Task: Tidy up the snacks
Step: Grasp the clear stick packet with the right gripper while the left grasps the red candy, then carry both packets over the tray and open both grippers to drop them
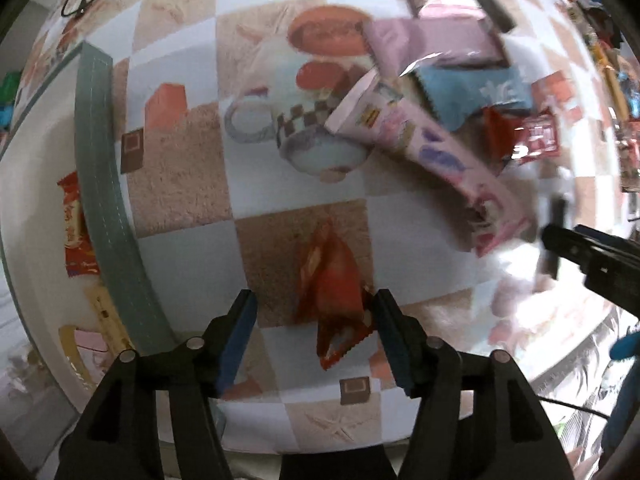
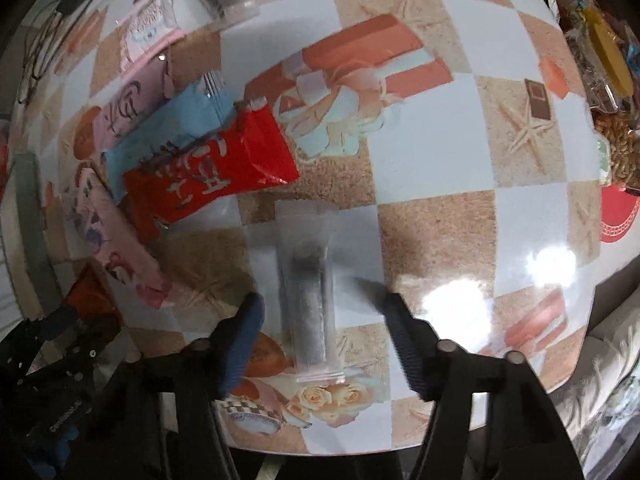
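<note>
Straddling a small red snack packet (image 1: pixel 334 280) on the desk (image 1: pixel 180 184), left gripper (image 1: pixel 316 312) has its jaws wide apart, holding nothing; right finger looks to touch the packet's edge. Right gripper (image 2: pixel 320 316) likewise gapes over a clear-wrapped dark bar (image 2: pixel 310 300) near the desk's front edge, unclamped. Beyond: red pouch (image 2: pixel 212 172), blue packet (image 2: pixel 176 132), pink box (image 2: pixel 120 236) piled together; grey-green tray (image 1: pixel 102 168) at desk's left edge.

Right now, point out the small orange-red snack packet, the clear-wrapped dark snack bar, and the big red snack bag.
Small orange-red snack packet (image 1: pixel 334 280): left wrist view, packet's middle.
Clear-wrapped dark snack bar (image 2: pixel 309 300): right wrist view, dark centre.
Big red snack bag (image 2: pixel 208 172): right wrist view, printed front.
</note>
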Action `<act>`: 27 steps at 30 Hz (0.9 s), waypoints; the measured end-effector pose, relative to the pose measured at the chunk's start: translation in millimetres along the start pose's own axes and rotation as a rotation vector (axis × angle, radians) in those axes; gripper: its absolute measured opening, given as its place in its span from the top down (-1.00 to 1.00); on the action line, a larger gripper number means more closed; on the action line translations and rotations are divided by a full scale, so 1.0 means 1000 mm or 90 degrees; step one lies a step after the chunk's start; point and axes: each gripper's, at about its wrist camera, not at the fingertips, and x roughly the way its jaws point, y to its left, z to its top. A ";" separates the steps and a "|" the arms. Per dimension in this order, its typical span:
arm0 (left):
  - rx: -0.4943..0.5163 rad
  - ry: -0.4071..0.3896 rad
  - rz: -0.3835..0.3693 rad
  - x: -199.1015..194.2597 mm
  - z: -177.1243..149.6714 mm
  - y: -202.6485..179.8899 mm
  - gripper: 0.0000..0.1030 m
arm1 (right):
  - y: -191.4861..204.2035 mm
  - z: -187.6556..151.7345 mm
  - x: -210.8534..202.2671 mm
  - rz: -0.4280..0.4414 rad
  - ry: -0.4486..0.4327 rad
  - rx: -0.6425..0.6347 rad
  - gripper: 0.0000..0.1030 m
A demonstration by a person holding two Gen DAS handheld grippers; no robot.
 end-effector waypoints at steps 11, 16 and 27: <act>0.015 -0.076 -0.028 -0.034 -0.004 0.016 0.44 | -0.001 -0.011 -0.025 0.055 -0.033 -0.016 0.70; 0.013 -0.105 -0.039 -0.060 -0.019 0.038 0.44 | -0.004 -0.012 -0.046 0.083 -0.048 -0.023 0.70; -0.080 -0.145 -0.025 -0.093 -0.048 0.116 0.44 | 0.056 -0.016 -0.064 0.114 -0.062 -0.113 0.70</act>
